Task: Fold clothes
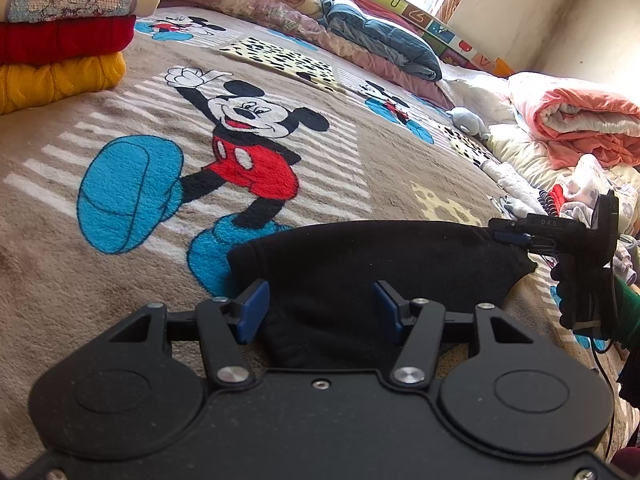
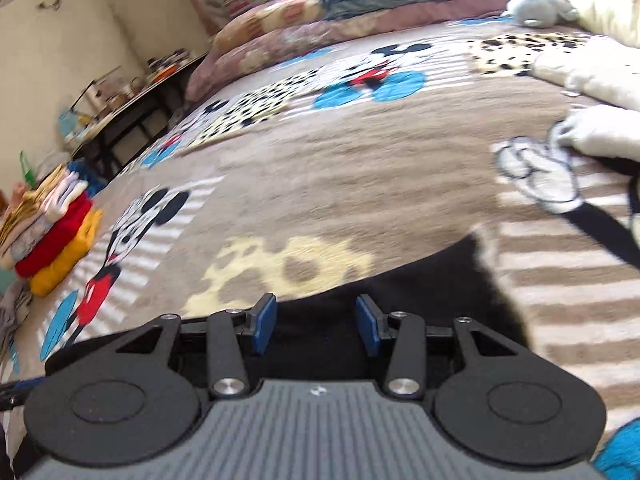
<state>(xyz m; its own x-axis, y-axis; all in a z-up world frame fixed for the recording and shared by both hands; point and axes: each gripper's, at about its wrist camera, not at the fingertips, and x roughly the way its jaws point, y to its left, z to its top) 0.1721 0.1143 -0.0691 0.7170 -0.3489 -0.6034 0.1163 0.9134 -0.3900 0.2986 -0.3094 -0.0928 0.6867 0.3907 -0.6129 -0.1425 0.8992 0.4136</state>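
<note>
A black garment (image 1: 360, 252) lies flat on the Mickey Mouse blanket (image 1: 60, 288). My left gripper (image 1: 322, 308) hovers over its near edge, blue pads wide apart, with the cloth lying between them and neither pad pressing on it. In the left wrist view my right gripper (image 1: 510, 236) sits at the garment's right corner, held by a gloved hand with a green sleeve (image 1: 628, 312). In the blurred right wrist view the right gripper (image 2: 316, 324) also stands open over the black garment (image 2: 440, 280), with dark cloth under the gap.
A stack of folded clothes (image 1: 60, 40) (image 2: 52, 232) stands at the blanket's far left. Pillows and quilts (image 1: 280, 8) line the back, a pink quilt (image 1: 576, 116) and loose clothes (image 1: 584, 188) lie to the right. A cluttered table (image 2: 120, 100) stands beside the bed.
</note>
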